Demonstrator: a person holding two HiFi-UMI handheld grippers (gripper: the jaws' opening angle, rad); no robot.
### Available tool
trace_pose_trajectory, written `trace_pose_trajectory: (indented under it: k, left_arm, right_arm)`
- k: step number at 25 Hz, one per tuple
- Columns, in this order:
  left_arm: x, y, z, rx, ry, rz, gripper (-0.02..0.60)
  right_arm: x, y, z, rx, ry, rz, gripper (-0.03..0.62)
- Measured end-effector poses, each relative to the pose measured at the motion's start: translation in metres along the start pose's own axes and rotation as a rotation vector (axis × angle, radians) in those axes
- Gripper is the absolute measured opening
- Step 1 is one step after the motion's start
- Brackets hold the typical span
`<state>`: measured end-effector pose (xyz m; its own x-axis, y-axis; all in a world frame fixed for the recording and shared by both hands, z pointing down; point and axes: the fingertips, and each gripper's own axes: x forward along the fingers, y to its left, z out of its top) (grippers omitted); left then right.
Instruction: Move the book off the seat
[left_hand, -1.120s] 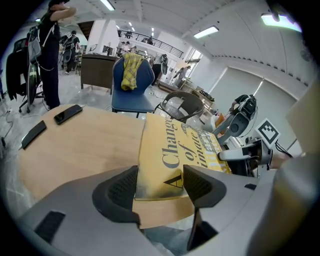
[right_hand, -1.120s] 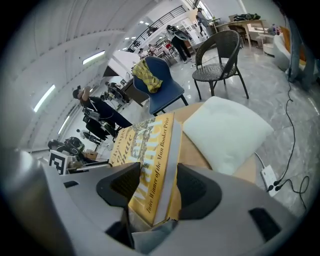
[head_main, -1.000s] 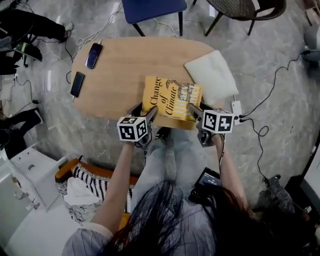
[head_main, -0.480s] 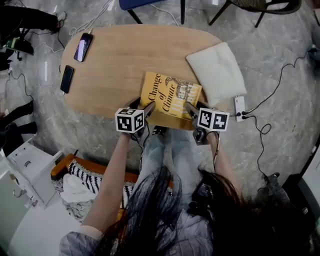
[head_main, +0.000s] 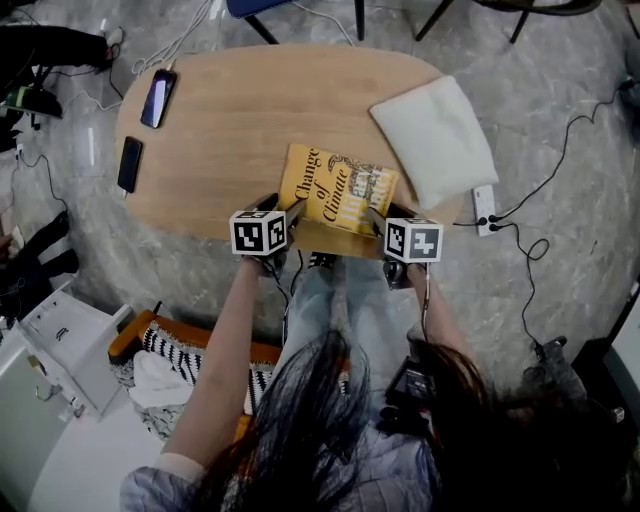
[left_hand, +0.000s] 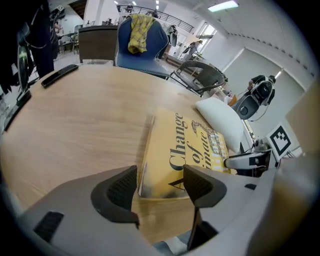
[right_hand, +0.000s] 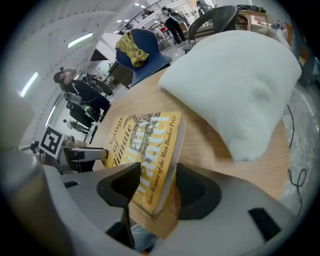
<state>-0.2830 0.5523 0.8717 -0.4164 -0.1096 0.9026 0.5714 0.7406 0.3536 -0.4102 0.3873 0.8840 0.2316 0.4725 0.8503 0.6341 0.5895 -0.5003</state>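
A yellow book titled "Change of Climate" lies flat on the oval wooden table, its near edge at the table's front rim. My left gripper sits at the book's near left corner. In the left gripper view that book corner lies between the jaws of the left gripper, which stand apart on either side of it. My right gripper is at the near right corner. In the right gripper view the book corner sits between the spread jaws of the right gripper, with table wood showing beside it.
A white cushion lies on the table's right end, close to the book. Two phones rest at the left end. A power strip and cables lie on the floor to the right. The person's legs are below the table edge.
The head camera has shifted, so the table sits lower left in view. The book and both grippers keep about the same place on the table.
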Motion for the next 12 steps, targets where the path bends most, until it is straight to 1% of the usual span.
trace_pose_trajectory:
  k: [2,4,8,12]
  left_arm:
    - [-0.001,0.004,-0.001,-0.054,-0.003,-0.02,0.296]
    - [-0.007,0.009,-0.002,-0.096,-0.016,-0.018,0.296]
    - [-0.025,0.017,-0.004,-0.11,-0.047,-0.008,0.296]
    - [-0.039,0.019,-0.013,-0.126,-0.06,-0.026,0.296]
  right_arm:
    - [0.0,-0.001,0.0,0.045,-0.007,0.013,0.238]
    - [-0.002,-0.003,-0.002,0.084,-0.012,0.013,0.238]
    - [-0.009,-0.005,0.001,0.09,-0.032,-0.014,0.238]
    - [-0.023,-0.003,0.005,0.109,-0.07,-0.01,0.238]
